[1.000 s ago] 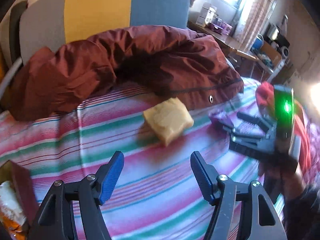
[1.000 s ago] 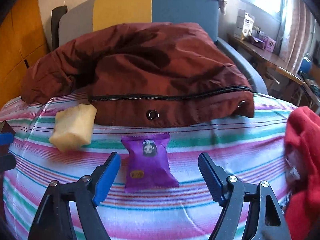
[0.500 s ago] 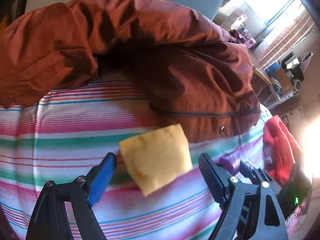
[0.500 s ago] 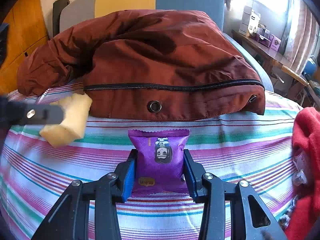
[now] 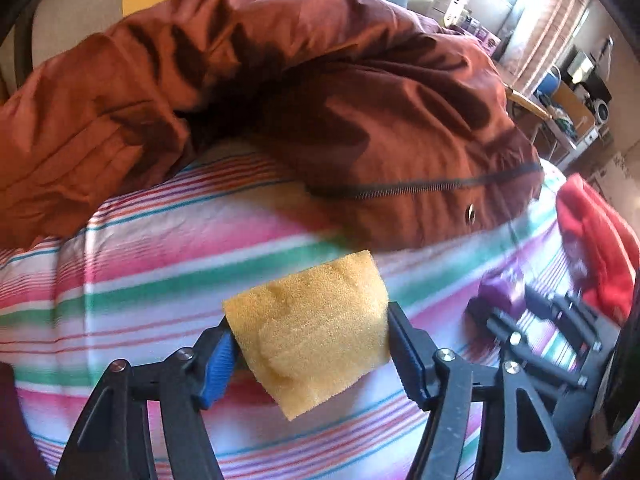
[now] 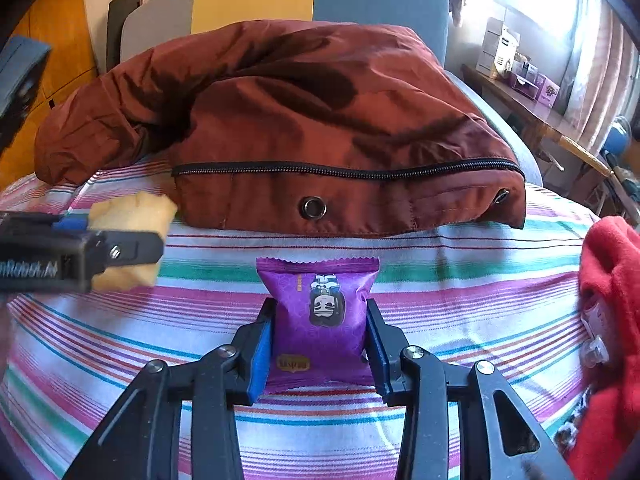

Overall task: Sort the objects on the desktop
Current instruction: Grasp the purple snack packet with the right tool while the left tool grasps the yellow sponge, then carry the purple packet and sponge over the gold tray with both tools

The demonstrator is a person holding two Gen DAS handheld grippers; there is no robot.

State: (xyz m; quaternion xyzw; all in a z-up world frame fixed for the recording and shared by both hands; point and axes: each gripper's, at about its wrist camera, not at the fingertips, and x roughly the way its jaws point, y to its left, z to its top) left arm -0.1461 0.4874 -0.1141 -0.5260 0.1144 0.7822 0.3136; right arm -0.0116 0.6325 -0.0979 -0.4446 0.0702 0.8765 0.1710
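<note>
Right wrist: claw [image 6: 318,344] around purple packet [image 6: 320,316]

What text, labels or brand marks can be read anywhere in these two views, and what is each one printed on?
"nRobot.AI": on the side of the left tool, cut off at the picture's edge, so only partly readable.
Yellow label on the purple snack packet: blurred, not readable.
Small orange print beside the packet's cartoon face: too small to read.
Boxes on the side table: print too small and washed out to read.
Nothing else carries text.
</note>
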